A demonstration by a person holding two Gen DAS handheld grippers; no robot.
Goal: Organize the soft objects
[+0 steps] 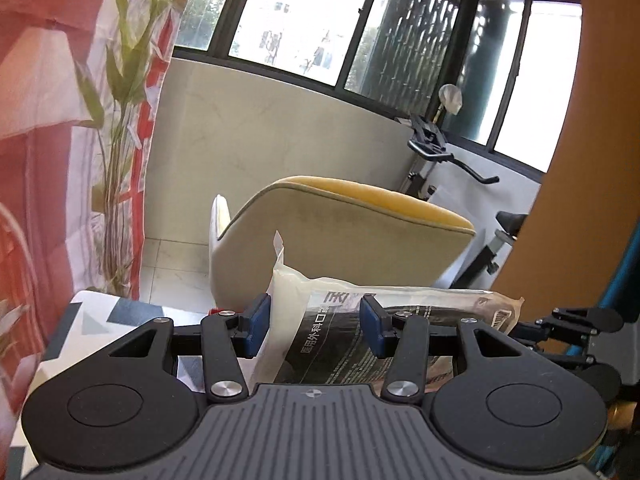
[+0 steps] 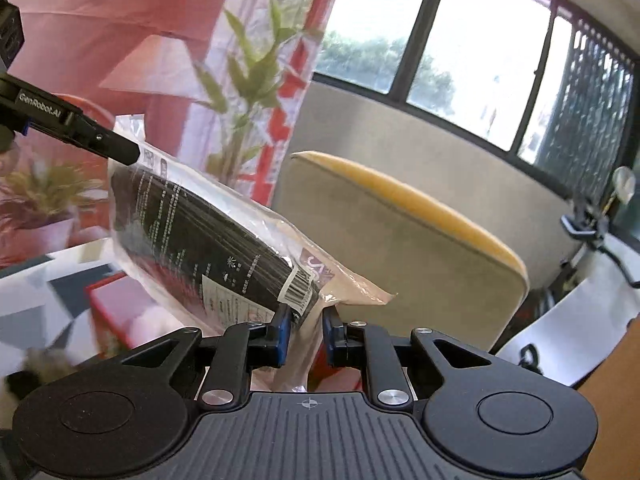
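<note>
Black mask pack [image 2: 208, 236] in clear wrap, yellow-beige chair [image 1: 348, 232], red-white curtain [image 1: 60, 120]

Daylight floods through the windows [image 1: 304, 20] ahead of my tongs, blown out to white. Fisheye bends frames and walls at the edges. The right view's lower-left corner smears with motion blur (the potted plant [image 2: 44, 200] especially).

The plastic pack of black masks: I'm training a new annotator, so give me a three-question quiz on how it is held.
1. True or false: both grippers grip the mask pack.
2. Which gripper pinches the clear end flap by the barcode? A) left gripper B) right gripper
3. Fill in: behind the pack stands a chair with a ____ cushion.

Key: 1 true; 2 B; 3 yellow.
</note>
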